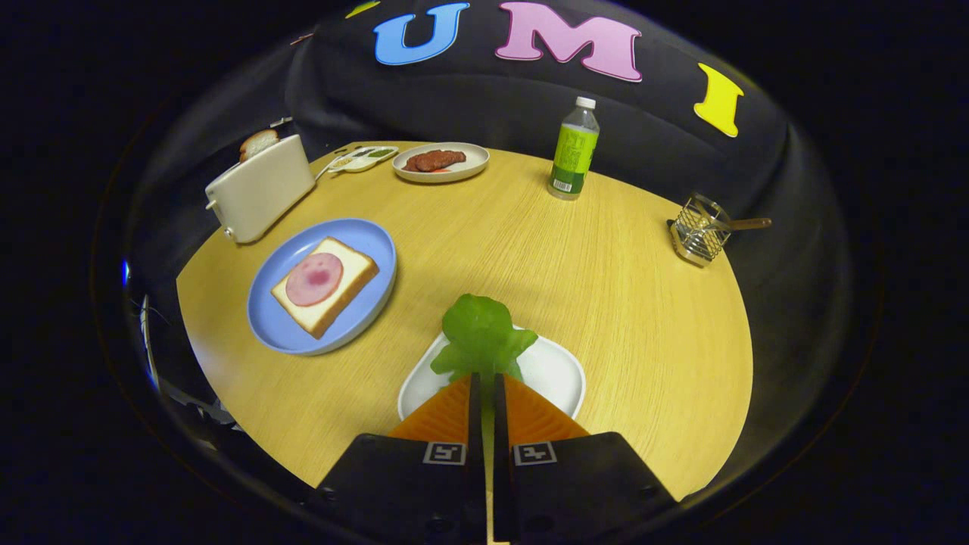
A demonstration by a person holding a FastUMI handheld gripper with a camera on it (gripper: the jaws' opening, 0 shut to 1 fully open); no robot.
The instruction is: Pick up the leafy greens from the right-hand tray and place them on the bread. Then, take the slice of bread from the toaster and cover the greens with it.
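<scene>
The gripper (484,378) is pinching the leafy greens (482,333) between nearly closed fingers above the white tray (556,371); next it is carrying them left onto the bread (325,284).

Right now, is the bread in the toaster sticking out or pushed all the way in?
Sticking out: the bread slice pokes up above the top of the toaster.

Evenly and brightly lit from above, with soft short shadows under the plates beyond the fingers (484,393). Strongly bowed by fisheye distortion toward the rim. Sharp near the fingers, dim and murky past the table (606,257).
</scene>
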